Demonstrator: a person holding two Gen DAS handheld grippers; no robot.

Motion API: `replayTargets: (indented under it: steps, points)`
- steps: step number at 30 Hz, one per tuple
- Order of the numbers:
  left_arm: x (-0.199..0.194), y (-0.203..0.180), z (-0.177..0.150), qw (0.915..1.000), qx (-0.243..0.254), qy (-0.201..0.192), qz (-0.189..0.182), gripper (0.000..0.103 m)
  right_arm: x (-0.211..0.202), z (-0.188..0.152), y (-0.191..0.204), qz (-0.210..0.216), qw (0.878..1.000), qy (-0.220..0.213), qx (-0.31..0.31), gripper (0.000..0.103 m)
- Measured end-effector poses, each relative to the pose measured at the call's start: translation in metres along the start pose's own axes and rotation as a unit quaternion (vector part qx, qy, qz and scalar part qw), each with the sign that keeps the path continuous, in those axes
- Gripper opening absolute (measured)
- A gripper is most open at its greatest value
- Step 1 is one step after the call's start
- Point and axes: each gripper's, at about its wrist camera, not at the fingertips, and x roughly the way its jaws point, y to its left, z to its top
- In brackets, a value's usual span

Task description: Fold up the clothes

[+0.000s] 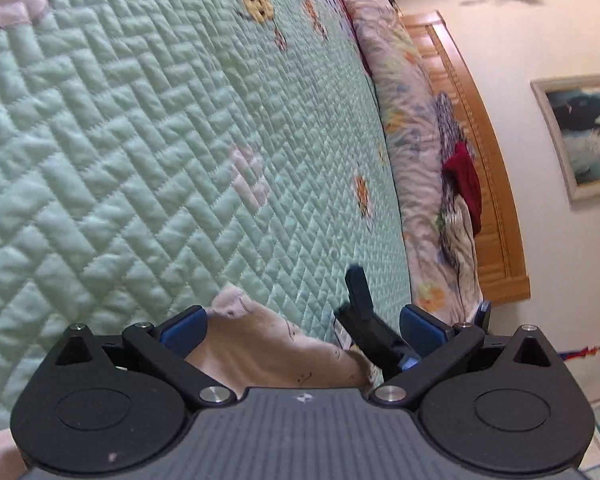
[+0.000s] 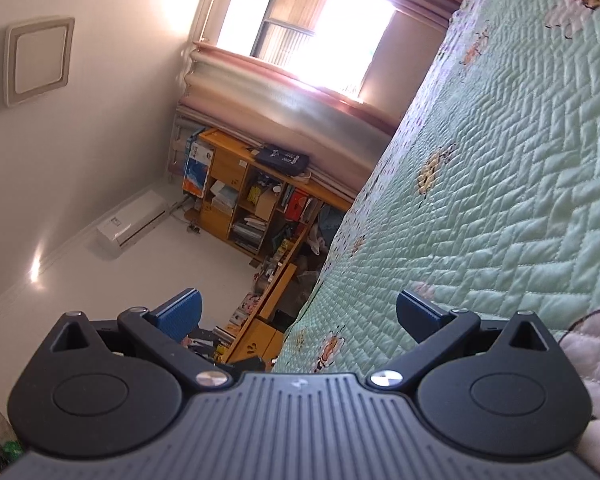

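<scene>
A: What do you have on the left?

B: My left tool [image 1: 302, 326] has its jaws spread wide, gripping nothing. A pale pink garment [image 1: 276, 348] lies on the green quilted bed [image 1: 140, 140] just below and between the blue pads [image 1: 182, 328]. Another black tool [image 1: 370, 326] shows close by the right pad, pointing over the quilt.

A: And the right?

B: My right tool [image 2: 300, 316] is also released, fingers well apart and empty. It looks past the bed edge [image 2: 500, 160] toward a wooden shelf unit [image 2: 252, 200] under the window [image 2: 308, 36].

A: More clothes?

B: A heap with a red piece [image 1: 466, 182] lies by the wooden headboard [image 1: 484, 160].
</scene>
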Motion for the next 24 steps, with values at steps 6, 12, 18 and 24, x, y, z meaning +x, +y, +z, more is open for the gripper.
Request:
replayTargets:
  steps: [6, 12, 18, 24]
  points:
    - [-0.032, -0.032, -0.009, 0.9992, 0.032, -0.007, -0.022, 0.102, -0.004, 0.000, 0.002, -0.002, 1.000, -0.005, 0.000, 0.103]
    - [-0.032, -0.010, -0.040, 0.9968, 0.045, 0.038, 0.054, 0.102, -0.008, 0.001, 0.000, 0.002, 1.000, -0.013, 0.010, 0.103]
    - [-0.031, 0.000, -0.012, 0.9949, 0.045, -0.032, 0.085, 0.102, -0.005, 0.000, 0.002, 0.000, 1.000, -0.007, 0.005, 0.103]
    - [-0.045, -0.017, -0.010, 0.9967, 0.047, -0.040, 0.053, 0.102, -0.004, 0.000, 0.004, -0.004, 1.000, -0.004, -0.004, 0.103]
